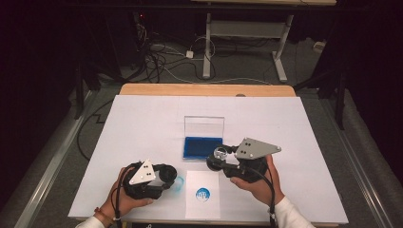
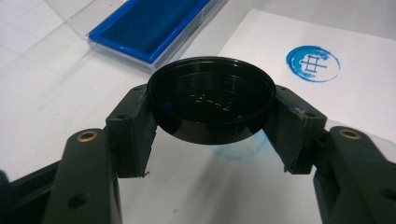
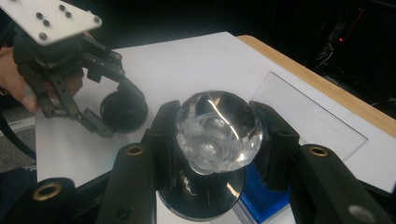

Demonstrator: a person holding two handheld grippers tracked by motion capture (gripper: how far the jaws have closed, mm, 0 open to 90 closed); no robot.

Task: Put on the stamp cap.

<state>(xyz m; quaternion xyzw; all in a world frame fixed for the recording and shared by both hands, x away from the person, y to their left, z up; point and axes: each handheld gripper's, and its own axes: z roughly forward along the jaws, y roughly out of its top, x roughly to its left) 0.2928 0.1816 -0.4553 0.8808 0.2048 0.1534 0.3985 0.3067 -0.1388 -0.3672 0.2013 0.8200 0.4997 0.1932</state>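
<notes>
From above: left tongs [image 1: 172, 179] clamp black cap beside paper slip [image 1: 203, 209], which bears a finished blue imprint [image 1: 203, 194]; right tongs [image 1: 216, 159] hold stamp near open ink pad [image 1: 203, 147]. Recapping likely remains.
Left gripper view: cap [image 2: 211, 100] round, glossy, pinched between pads.
Right gripper view: stamp [image 3: 217, 128] gripped by its faceted clear knob, dark disc below.

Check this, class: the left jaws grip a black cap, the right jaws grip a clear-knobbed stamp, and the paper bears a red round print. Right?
Not quite. The print on the paper is blue, not red, as the left gripper view shows. The cap and the stamp are gripped as stated.
</notes>
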